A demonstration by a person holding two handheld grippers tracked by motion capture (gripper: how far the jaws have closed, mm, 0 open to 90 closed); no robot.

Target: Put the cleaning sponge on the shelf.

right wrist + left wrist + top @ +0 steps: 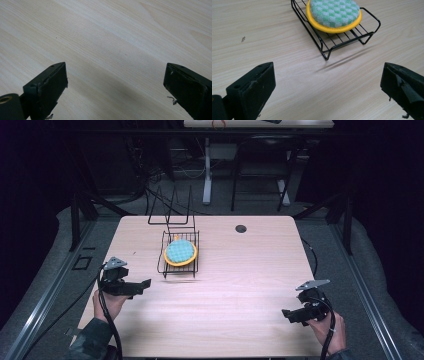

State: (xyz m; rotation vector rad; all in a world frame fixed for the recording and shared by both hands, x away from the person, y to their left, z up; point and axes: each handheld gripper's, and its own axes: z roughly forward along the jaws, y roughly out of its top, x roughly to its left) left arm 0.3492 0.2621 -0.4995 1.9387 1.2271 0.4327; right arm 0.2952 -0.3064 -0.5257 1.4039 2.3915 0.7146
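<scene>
Nowhere legible writing, checked pad (334,13), wire rack (325,45)

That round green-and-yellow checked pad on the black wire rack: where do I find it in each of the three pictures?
High view: the pad lies on the wire rack, left of the table's middle.
Left gripper view: the pad is at top centre, on the rack, beyond the open jaws.
Right gripper view: wooden tabletop between open jaws; no pad here.
Shared landmark: the pale wood-grain tabletop.

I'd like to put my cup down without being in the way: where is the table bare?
Bare wood lies right of the wire rack up to the table edge, and between the left gripper and right gripper. The rack's corner holds the round pad.
</scene>
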